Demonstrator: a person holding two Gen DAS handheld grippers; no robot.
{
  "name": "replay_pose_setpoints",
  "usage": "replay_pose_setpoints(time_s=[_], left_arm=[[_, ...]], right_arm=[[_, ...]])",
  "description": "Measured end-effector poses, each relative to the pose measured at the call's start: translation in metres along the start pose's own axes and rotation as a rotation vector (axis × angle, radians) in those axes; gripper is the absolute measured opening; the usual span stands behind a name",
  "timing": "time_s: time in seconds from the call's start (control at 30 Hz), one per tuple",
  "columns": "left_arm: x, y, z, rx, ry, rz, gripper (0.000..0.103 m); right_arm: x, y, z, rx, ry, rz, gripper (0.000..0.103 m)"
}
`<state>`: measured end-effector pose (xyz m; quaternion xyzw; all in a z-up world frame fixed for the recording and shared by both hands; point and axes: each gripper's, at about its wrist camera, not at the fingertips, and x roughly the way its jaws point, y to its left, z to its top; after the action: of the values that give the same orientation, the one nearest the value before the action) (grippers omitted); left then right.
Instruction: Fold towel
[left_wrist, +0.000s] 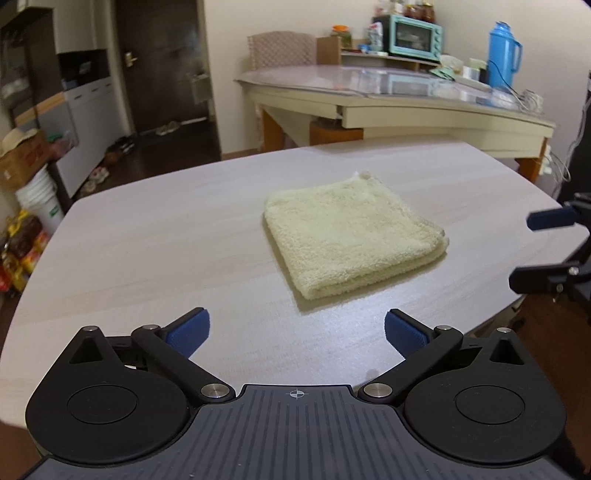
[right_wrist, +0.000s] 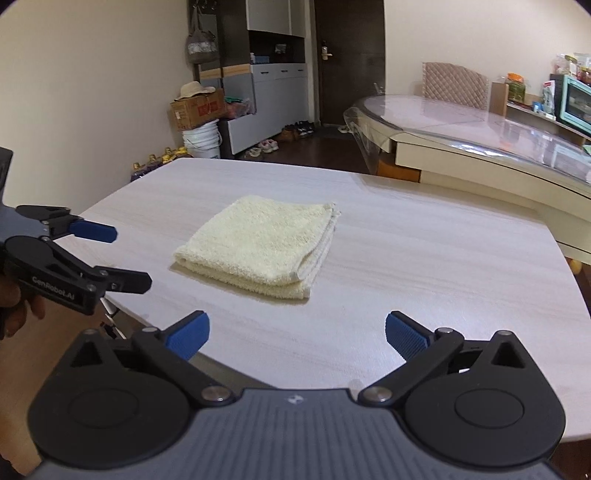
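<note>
A pale yellow towel (left_wrist: 351, 236) lies folded into a thick square near the middle of the light wood table (left_wrist: 147, 240). My left gripper (left_wrist: 297, 328) hovers over the table's near side, short of the towel, open with nothing between its blue pads. My right gripper (left_wrist: 524, 251) shows at the right edge, beside the towel and apart from it. In the right wrist view the towel (right_wrist: 258, 245) lies ahead with its layered edges to the right. My right gripper (right_wrist: 297, 330) stands open and empty. My left gripper (right_wrist: 129, 258) is open at the table's left edge.
A glass-topped cream table (left_wrist: 388, 85) stands behind, carrying a blue thermos (left_wrist: 502, 55) and a teal oven (left_wrist: 415, 37). A cardboard box (right_wrist: 197, 107) on white buckets (right_wrist: 203, 142) and shoes sit by the far wall. A hand (right_wrist: 14, 306) grips the left tool.
</note>
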<state>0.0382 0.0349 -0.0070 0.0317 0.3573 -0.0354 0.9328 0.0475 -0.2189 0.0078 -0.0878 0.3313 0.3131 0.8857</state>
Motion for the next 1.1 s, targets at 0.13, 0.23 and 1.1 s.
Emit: replay_pose_setpoints(time_s=[0.13, 0.23, 1.1], left_arm=[[-0.006, -0.001, -0.002, -0.025, 0.001, 0.021, 0.103], [-0.010, -0.003, -0.003, -0.030, 0.001, 0.026, 0.103], [-0.009, -0.009, -0.005, -0.027, 0.003, 0.043, 0.103]], right_arm=[[-0.006, 0.002, -0.003, 0.015, 0.007, -0.015, 0.103], [-0.012, 0.003, -0.004, 0.021, 0.002, -0.021, 0.103], [-0.014, 0.002, -0.005, 0.068, 0.002, -0.033, 0.103]])
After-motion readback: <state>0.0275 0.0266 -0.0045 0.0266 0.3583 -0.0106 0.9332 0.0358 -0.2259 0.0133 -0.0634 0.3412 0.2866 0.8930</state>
